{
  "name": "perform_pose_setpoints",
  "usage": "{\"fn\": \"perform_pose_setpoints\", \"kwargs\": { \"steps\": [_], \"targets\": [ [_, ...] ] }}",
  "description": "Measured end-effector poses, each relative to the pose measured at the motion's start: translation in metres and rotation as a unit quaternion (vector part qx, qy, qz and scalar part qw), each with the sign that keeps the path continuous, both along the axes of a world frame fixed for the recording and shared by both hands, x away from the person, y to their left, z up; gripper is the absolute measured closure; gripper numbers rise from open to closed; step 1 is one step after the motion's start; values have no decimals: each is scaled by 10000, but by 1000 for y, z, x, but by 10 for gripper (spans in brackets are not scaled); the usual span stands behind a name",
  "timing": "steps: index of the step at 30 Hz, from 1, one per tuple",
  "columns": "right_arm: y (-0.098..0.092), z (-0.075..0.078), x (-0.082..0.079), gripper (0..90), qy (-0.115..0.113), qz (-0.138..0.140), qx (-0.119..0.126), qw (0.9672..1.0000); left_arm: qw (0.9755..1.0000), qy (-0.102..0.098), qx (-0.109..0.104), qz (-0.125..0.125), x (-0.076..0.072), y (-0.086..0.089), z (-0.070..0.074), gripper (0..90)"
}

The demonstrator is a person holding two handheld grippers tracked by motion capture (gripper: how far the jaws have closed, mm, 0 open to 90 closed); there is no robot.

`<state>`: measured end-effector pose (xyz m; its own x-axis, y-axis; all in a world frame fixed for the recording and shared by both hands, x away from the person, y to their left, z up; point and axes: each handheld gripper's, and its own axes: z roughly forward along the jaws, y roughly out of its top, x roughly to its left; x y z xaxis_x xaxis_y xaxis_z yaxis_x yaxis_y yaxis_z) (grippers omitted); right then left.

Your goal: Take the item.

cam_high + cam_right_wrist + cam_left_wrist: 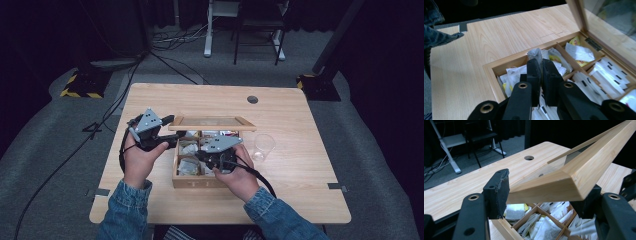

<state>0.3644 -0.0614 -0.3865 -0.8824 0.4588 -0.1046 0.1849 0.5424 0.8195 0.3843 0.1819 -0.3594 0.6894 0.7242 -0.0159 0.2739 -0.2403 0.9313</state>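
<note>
Already we hold the lid raised with the left hand-held gripper, while the right hand-held gripper pinches a tea packet, not yet lifted from the box.

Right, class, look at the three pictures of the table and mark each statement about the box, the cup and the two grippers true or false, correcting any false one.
1. The wooden box has its lid shut flat. False: the lid is lifted open.
2. The left gripper grips the lid's frame. True.
3. The right gripper is wide open. False: its jaws are closed on a packet.
4. A clear cup stands on the table beside the box. True.
5. The box is one undivided space. False: wooden dividers split it into compartments that hold packets.
</note>
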Motion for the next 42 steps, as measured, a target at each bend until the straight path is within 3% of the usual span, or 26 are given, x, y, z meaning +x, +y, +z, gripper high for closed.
{"fn": "perform_pose_setpoints", "kwargs": {
  "steps": [13,26,42],
  "targets": [
    [-35,21,-7,856,-130,-201,195,9995,10000,2,3,2,0,0,0,382],
    [-74,30,-6,856,-140,-602,356,9975,10000,8,4,10,0,0,0,382],
    [-122,30,6,856,-232,-1300,549,9897,9999,21,-146,-2,3,3,3,385]
  ]
}}
